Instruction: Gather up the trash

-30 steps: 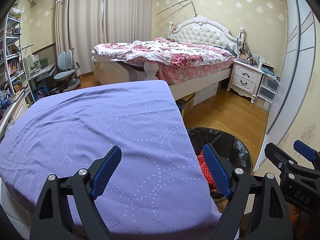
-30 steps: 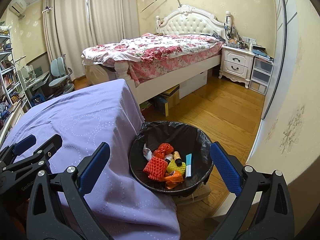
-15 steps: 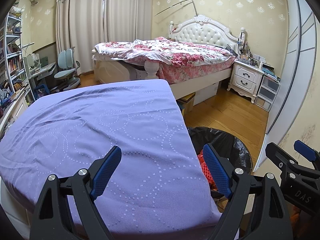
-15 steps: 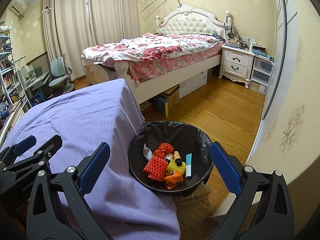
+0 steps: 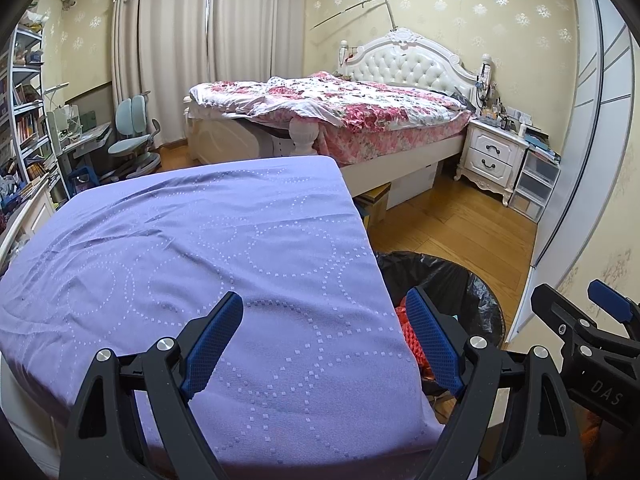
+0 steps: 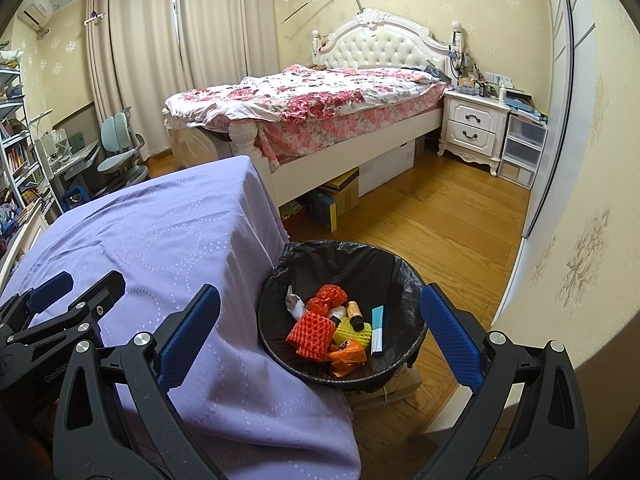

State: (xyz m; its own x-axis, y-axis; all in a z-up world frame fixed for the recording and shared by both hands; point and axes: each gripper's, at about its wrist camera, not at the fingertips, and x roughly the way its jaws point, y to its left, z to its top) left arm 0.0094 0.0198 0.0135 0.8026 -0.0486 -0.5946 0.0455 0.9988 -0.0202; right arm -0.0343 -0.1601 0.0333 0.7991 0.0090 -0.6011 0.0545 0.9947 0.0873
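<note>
A black-lined trash bin [image 6: 400, 268] stands on the floor beside the table's right edge, holding several pieces of trash: red foam netting [image 6: 312, 330], a yellow foam net [image 6: 352, 331], an orange wrapper [image 6: 348, 356], a small bottle [image 6: 355, 314] and a teal tube [image 6: 377, 329]. My right gripper [image 6: 320, 328] hovers above the bin, open and empty. My left gripper [image 5: 324, 338] stands open over the bare purple tablecloth [image 5: 180, 248], nothing between its fingers. The bin [image 5: 476, 292] shows partly at the left wrist view's right, and the right gripper [image 5: 576, 320] appears at its far right.
A bed with a floral quilt [image 6: 312, 100] fills the back of the room. A white nightstand [image 6: 472, 128] and drawer unit stand at right, a desk chair [image 6: 120, 152] and bookshelves at left. Boxes [image 6: 336, 200] sit under the bed. Wooden floor [image 6: 452, 216] lies beyond the bin.
</note>
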